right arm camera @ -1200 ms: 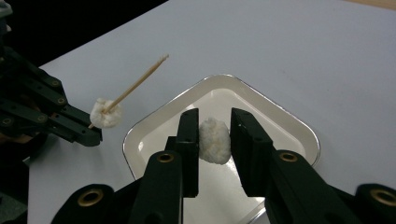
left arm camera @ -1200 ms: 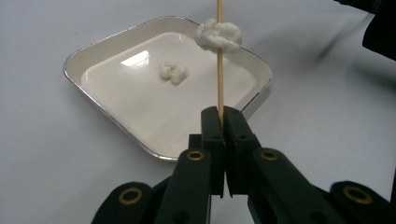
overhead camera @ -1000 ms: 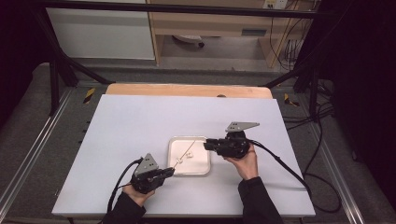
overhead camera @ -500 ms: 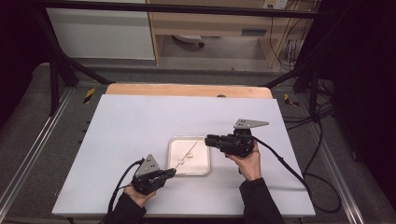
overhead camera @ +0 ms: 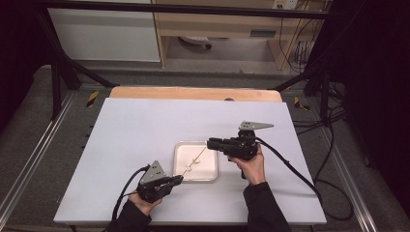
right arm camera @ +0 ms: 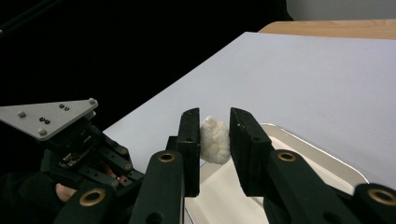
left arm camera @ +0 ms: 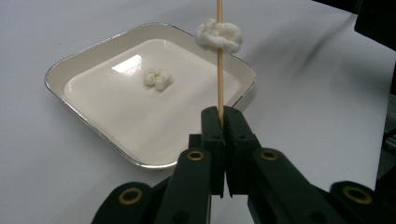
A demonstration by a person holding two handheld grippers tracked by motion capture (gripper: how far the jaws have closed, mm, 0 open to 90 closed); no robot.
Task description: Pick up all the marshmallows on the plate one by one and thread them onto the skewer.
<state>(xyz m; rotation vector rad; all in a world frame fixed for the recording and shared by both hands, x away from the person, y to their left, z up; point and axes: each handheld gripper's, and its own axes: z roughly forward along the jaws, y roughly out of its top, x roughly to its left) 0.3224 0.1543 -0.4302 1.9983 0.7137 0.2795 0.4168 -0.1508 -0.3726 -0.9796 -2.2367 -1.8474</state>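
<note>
My left gripper (left arm camera: 225, 114) is shut on the lower end of a thin wooden skewer (left arm camera: 219, 84). A white puffy piece (left arm camera: 218, 35) is threaded on the skewer. In the high view the left gripper (overhead camera: 180, 179) sits at the tray's near-left corner. The skewer (overhead camera: 194, 162) slants over the white tray (overhead camera: 211, 175) toward my right gripper (overhead camera: 210, 143). My right gripper (right arm camera: 214, 135) is shut on another white puffy piece (right arm camera: 215, 139), held above the tray's (right arm camera: 327, 161) far-right side. A third white piece (left arm camera: 157, 78) lies loose in the tray (left arm camera: 93, 135).
The tray sits on a white table top (overhead camera: 145, 130) with a wooden strip (overhead camera: 193, 93) along its far edge. Black cables (overhead camera: 290, 169) trail from both grippers toward the near and right edges. Dark frame bars and floor surround the table.
The right gripper has shifted slightly away from the near edge, keeping the white piece in its jaws. The left gripper and skewer have stayed in place.
</note>
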